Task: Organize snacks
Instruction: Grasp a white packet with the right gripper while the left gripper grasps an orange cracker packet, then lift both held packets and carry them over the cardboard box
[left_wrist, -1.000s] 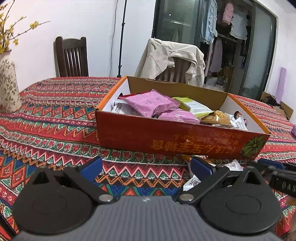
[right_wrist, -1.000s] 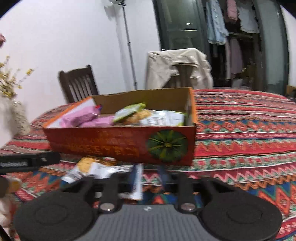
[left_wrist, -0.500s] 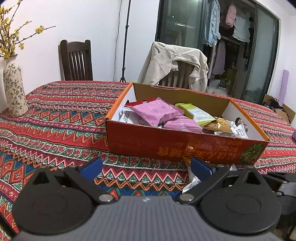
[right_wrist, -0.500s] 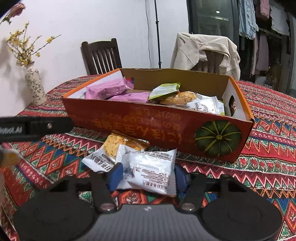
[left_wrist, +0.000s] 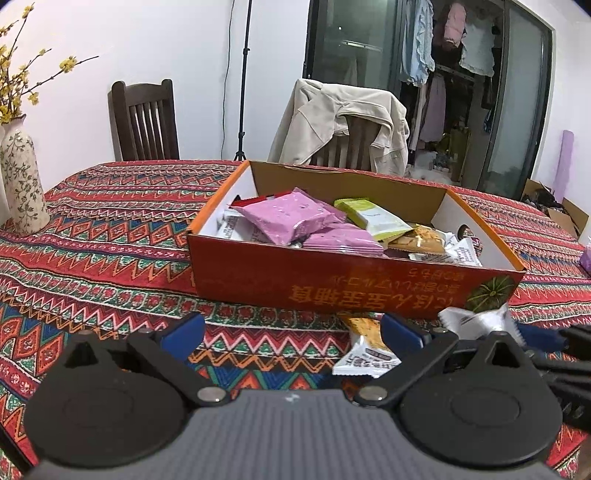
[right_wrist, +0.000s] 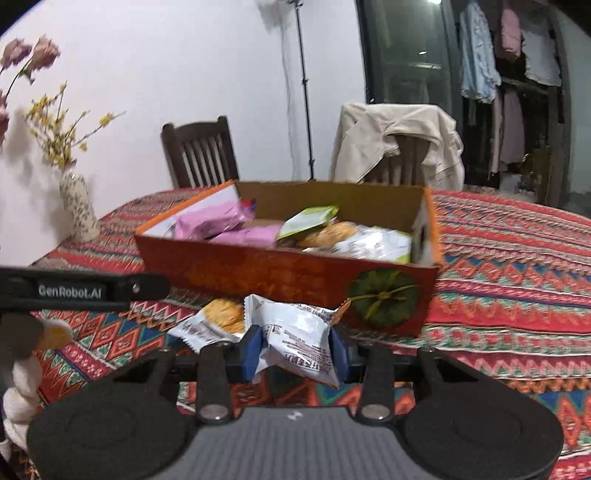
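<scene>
An orange cardboard box (left_wrist: 332, 291) (right_wrist: 258, 269) sits on the patterned tablecloth and holds several snack packets, pink (left_wrist: 291, 216), green (left_wrist: 373, 218) and white. My right gripper (right_wrist: 295, 349) is shut on a white snack packet (right_wrist: 299, 339) and holds it above the cloth in front of the box; this packet also shows in the left wrist view (left_wrist: 476, 323). Another white and orange packet (right_wrist: 214, 325) (left_wrist: 365, 343) lies on the cloth in front of the box. My left gripper (left_wrist: 291, 332) is open and empty, in front of the box.
A flowered vase (left_wrist: 20, 181) (right_wrist: 77, 206) stands at the table's left. A dark wooden chair (left_wrist: 144, 122) and a chair draped with a beige jacket (left_wrist: 343, 122) stand behind the table. A light stand (left_wrist: 243, 81) is by the wall.
My right gripper has closed on the white packet and lifted it off the cloth. My left gripper has stayed open and drawn back a little from the box.
</scene>
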